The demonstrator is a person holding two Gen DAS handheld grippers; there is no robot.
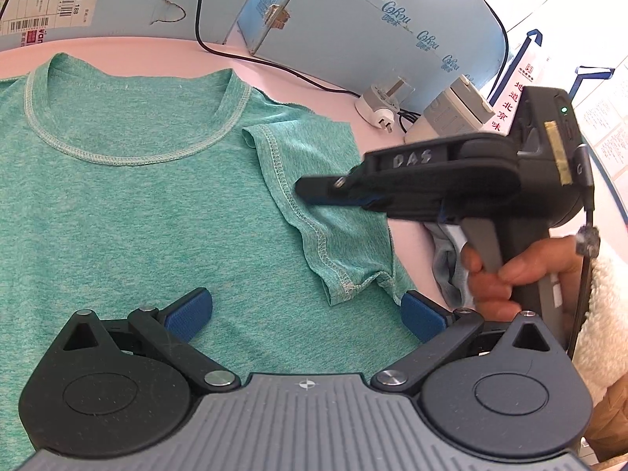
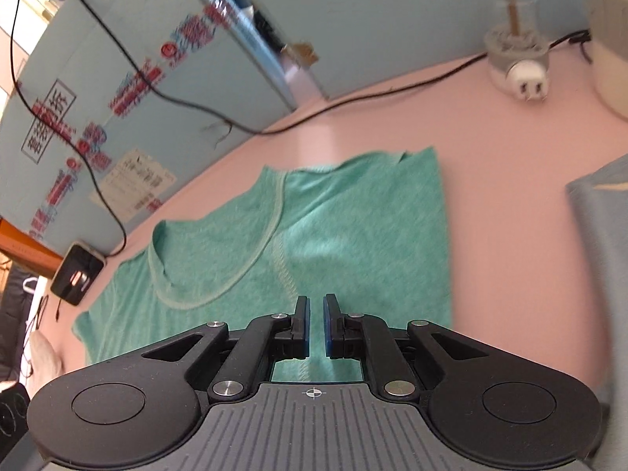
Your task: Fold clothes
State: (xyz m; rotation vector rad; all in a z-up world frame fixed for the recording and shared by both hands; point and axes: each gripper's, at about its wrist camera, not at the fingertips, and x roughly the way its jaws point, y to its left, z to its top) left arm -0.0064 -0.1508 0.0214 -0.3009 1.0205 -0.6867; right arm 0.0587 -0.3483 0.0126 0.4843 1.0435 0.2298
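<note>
A green T-shirt (image 1: 137, 204) lies flat on the pink table (image 1: 314, 90), collar toward the far side. Its right sleeve (image 1: 314, 180) is folded inward over the body. My left gripper (image 1: 306, 314) is open, its blue pads spread over the shirt's lower right part. My right gripper (image 1: 314, 192) comes in from the right, low over the folded sleeve. In the right wrist view the shirt (image 2: 314, 235) lies ahead, and my right gripper (image 2: 316, 324) has its jaws nearly closed with a narrow gap and nothing between them.
Light blue cardboard boxes (image 1: 353, 11) stand along the far table edge. A black cable (image 1: 255, 59), a white plug adapter (image 1: 376, 106) and a white charger (image 1: 451, 114) lie at the back right. A folded blue-grey cloth (image 2: 600, 243) lies right of the shirt. A black device (image 2: 76, 274) sits at the left.
</note>
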